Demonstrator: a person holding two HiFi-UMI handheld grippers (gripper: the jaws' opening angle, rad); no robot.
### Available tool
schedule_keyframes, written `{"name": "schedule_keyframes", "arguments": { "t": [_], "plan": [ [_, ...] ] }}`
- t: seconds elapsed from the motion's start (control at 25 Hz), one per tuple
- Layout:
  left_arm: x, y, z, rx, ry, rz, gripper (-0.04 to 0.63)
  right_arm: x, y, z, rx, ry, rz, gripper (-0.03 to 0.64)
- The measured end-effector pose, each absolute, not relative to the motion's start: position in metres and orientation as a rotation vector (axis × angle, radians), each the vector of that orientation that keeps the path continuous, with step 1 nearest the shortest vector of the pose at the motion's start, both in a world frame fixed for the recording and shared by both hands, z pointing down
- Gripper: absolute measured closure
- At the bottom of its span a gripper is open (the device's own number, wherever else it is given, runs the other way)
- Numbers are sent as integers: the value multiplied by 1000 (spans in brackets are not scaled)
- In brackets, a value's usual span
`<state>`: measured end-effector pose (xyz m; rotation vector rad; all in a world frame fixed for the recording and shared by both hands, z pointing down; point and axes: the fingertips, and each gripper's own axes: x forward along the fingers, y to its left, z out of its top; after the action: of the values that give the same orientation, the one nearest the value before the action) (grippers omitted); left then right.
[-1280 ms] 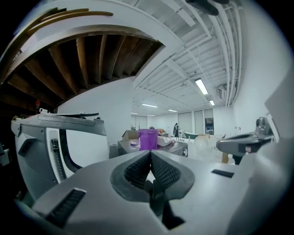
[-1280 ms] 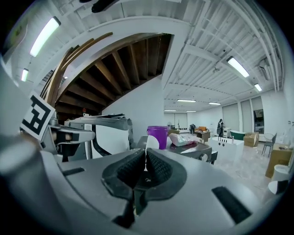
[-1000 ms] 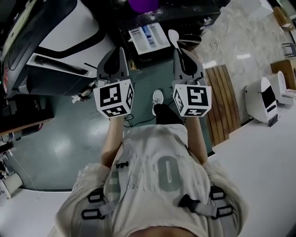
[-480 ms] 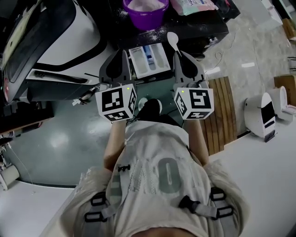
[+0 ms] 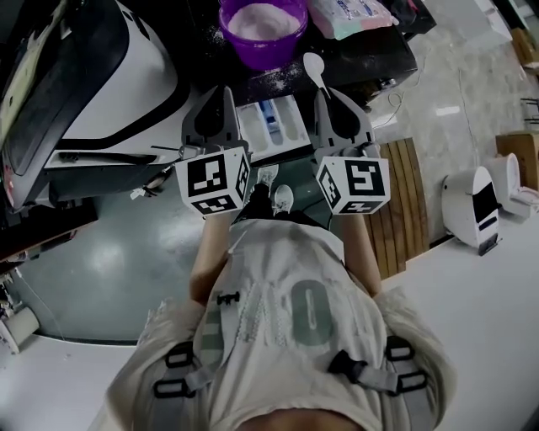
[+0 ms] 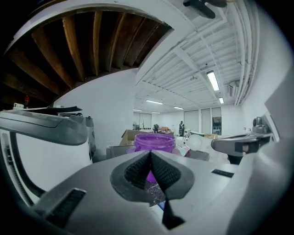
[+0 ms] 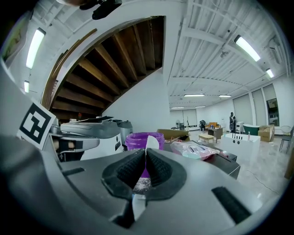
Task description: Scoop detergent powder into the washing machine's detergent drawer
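- Washing machine point(image 5: 101, 76) fills upper left; no passage there.
- Open drawer point(image 5: 282, 135), upper centre, lies in the gap between left gripper point(image 5: 222, 91) and right gripper point(image 5: 325, 93); unobstructed from above.
- Purple tub point(image 5: 265, 53) top centre, mouth uncovered; bag point(image 5: 349, 17) just to its right.
- Spoon point(image 5: 315, 67) in right gripper's closed jaws projects toward tub.

I see a glossy green floor point(image 5: 101, 261) meeting pale tiles point(image 5: 455, 67), a slatted wooden mat point(image 5: 408, 198) where they join, and overhead a white ceiling point(image 7: 211, 36) with strip lights point(image 7: 247, 47) beside dark timber beams point(image 6: 87, 46).
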<state>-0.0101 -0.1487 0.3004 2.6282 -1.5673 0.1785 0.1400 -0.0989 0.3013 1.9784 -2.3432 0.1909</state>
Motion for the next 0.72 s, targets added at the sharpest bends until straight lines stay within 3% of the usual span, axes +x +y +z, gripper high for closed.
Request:
{"name": "schedule_keyframes", "arguments": {
  "t": [0.72],
  "plan": [
    [0,-201,298,2645,-1538,190,575,160,-143,294,2032,-2305,218,606]
  ]
}}
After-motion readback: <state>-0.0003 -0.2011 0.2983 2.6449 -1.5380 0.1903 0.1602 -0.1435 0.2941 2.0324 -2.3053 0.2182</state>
